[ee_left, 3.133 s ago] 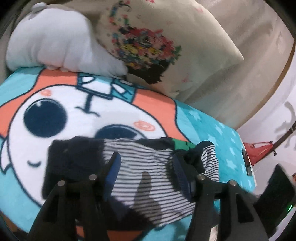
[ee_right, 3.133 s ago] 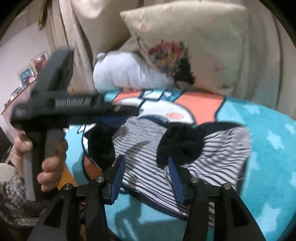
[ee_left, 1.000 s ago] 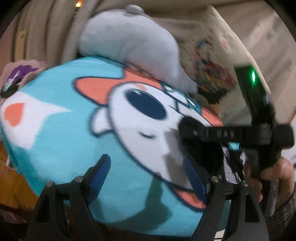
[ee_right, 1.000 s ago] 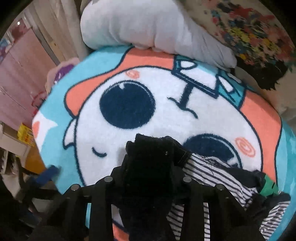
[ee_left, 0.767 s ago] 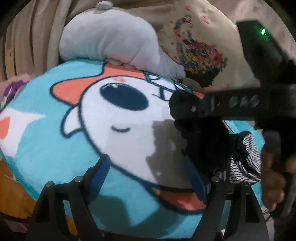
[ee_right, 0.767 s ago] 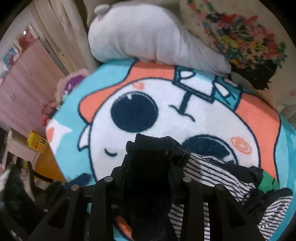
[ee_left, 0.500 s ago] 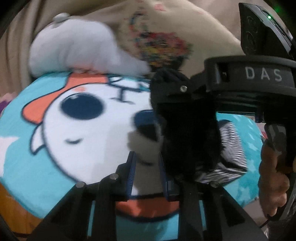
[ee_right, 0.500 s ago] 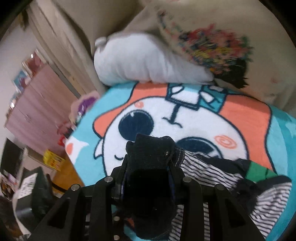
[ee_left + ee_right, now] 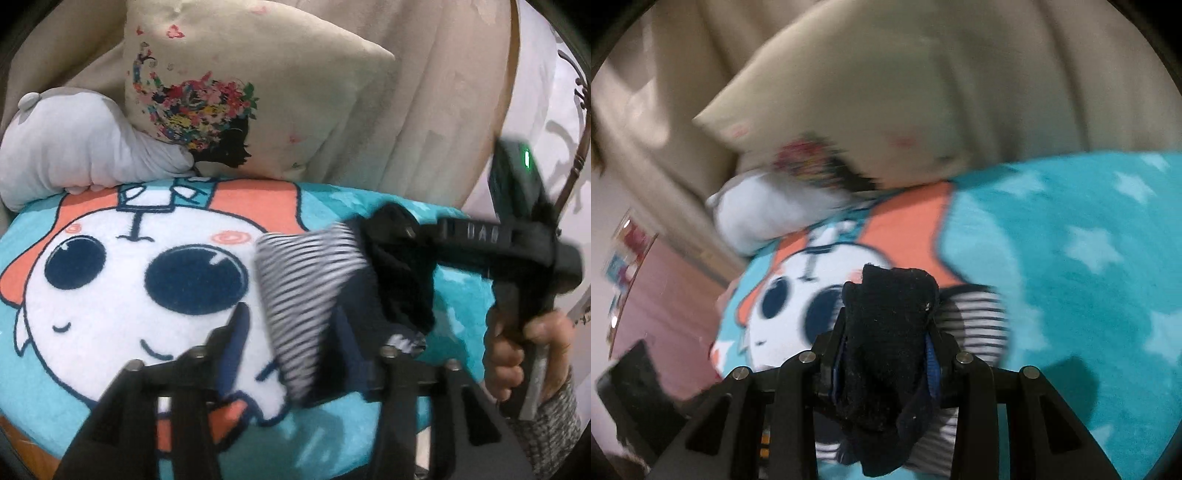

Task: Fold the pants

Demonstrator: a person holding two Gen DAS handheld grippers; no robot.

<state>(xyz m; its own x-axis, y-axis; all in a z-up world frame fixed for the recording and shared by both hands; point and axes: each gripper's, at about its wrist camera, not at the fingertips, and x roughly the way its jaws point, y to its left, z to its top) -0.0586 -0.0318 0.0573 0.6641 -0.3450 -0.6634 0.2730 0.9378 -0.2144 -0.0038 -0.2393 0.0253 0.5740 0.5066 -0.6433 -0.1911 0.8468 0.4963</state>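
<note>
Pants (image 9: 306, 295) hung between my two grippers, lifted off the cartoon blanket (image 9: 92, 295), their striped cloth running slantwise from the right gripper (image 9: 886, 354) down toward the left gripper (image 9: 291, 332). In the left wrist view the long axis of the raised part ran from the upper right, where the right gripper came in from the side with my hand (image 9: 528, 354) on its handle, to the lower middle, where the striped edge dropped into the gap of the left one. So the right gripper was the nearer to the dark waistband end, and the left the nearer to the hanging striped edge

My right gripper was pinching a thick wad of the dark cloth (image 9: 890, 332); the bunch filled the space between its blue pads, and its jaws were beginning to open, though the cloth looked held as yet. My left gripper's jaws stood partly spread and were opening, with the striped cloth between them; whether either pad pressed on it I could not tell through the blur

Behind lay a grey cushion (image 9: 74, 147) and a flowered pillow (image 9: 240, 92), well apart from the pants. I judged that the next move depended on the left jaws taking that striped edge
</note>
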